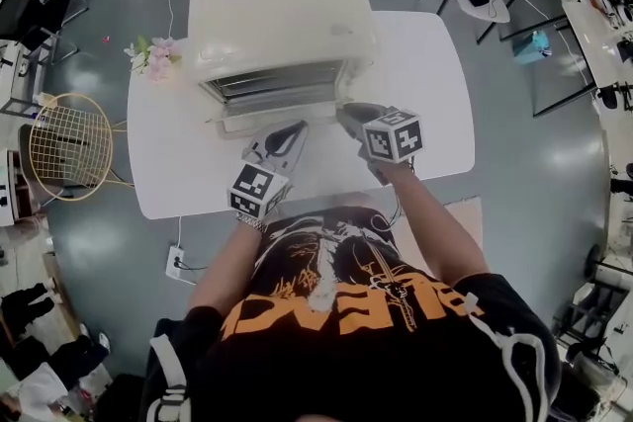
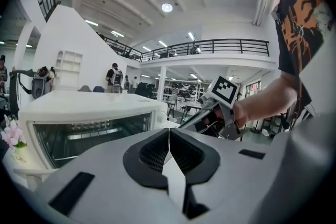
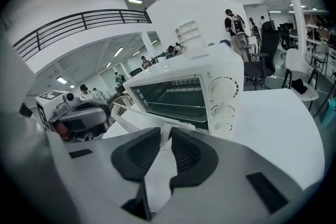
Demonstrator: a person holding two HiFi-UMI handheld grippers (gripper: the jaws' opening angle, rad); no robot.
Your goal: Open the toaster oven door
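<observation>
Hall: grey floor [image 1: 554, 212], with chairs at its far edge.
Tabletop [image 1: 435, 114]: white, rounded corners.
Toaster oven [image 1: 282, 20]: cream, at the tabletop's far middle.
Toaster oven door [image 1: 267, 122]: folded down flat in front, with the rack showing behind it.
Right claw [image 1: 346, 111]: narrowed onto the door's front edge, near its right corner.
Left claw [image 1: 295, 130]: pressed together, empty, just before the door.

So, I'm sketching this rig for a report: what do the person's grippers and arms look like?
The left gripper and right gripper are pale grey shells with black ribbed pads. Each carries a white cube with black square markers. The person wears a short-sleeved black T-shirt with orange print.
</observation>
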